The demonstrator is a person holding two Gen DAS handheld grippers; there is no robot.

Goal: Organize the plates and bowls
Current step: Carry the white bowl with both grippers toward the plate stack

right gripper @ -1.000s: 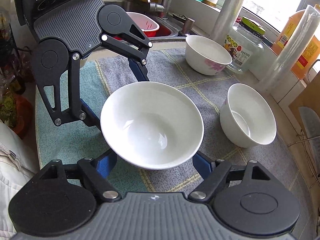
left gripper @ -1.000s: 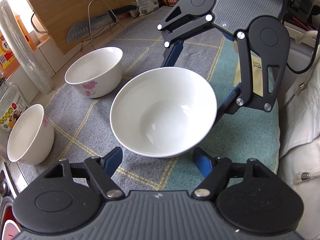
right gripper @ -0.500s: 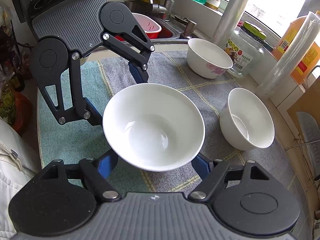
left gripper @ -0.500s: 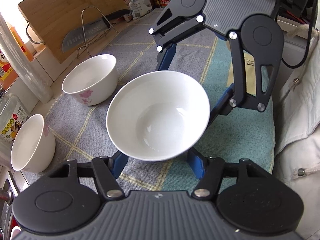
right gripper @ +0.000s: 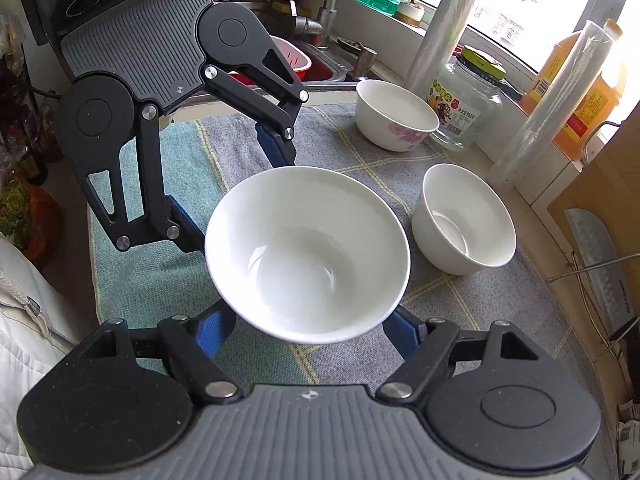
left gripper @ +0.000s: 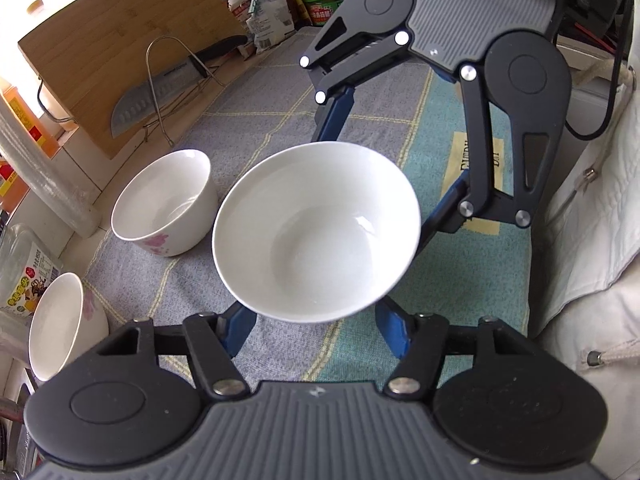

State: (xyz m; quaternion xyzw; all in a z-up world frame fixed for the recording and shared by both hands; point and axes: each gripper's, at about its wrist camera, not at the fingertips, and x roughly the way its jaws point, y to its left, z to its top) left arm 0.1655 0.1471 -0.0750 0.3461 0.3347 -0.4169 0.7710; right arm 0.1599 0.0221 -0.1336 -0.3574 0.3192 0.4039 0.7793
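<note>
Left wrist view: both claws — left claw (left gripper: 316, 322), right claw (left gripper: 378, 168) — clamp the smooth, round white bowl (left gripper: 316, 236).

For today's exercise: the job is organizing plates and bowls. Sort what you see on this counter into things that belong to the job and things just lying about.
Belongs to the job:
- large white bowl, gripped by left gripper and right gripper
- two smaller floral bowls

Lying about:
- cutting board
- knife
- glass jar
- plastic wrap rolls
- oil bottle
</note>
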